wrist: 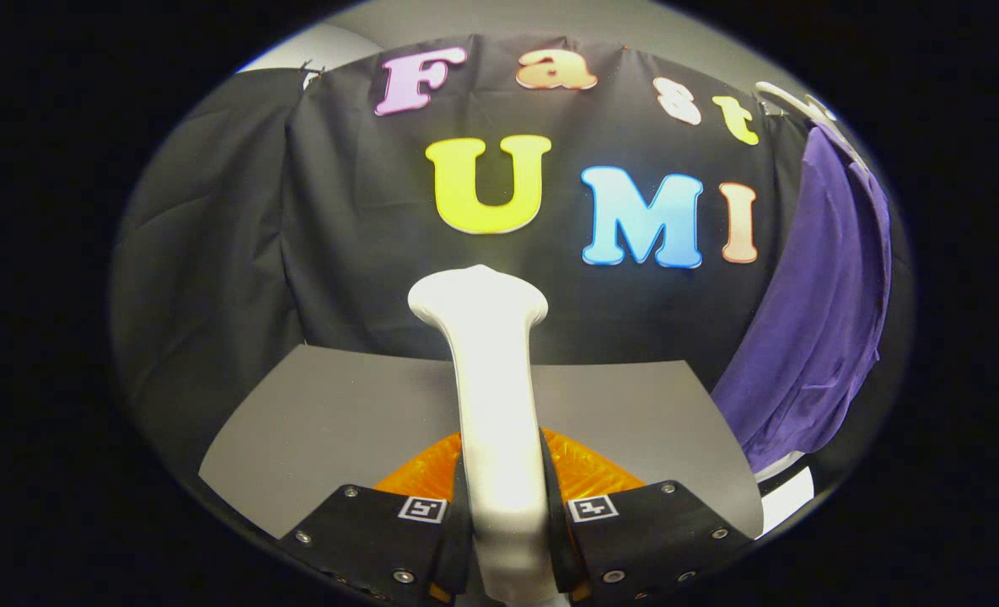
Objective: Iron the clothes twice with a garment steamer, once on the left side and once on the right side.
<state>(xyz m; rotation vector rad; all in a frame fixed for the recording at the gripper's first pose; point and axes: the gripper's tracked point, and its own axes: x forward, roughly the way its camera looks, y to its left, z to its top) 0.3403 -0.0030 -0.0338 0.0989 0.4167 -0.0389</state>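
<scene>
The gripper (507, 506) has two flat finger plates with small round screws, and each carries one square printed marker.

White garment steamer (491, 396): slim handle upright between the gripper's fingers, both pressing its sides, flared head on top, above the grey table. Purple garment (819, 312) hangs off a white hanger, well off to the steamer's right, draped in loose folds.

The hand-held gripper (506, 514) is clamped on the white plastic garment steamer (491, 396), whose head rises ahead. The grey flat surface (339, 413) beyond lies open; the purple hanging cloth garment (819, 320) blocks its right side.
</scene>
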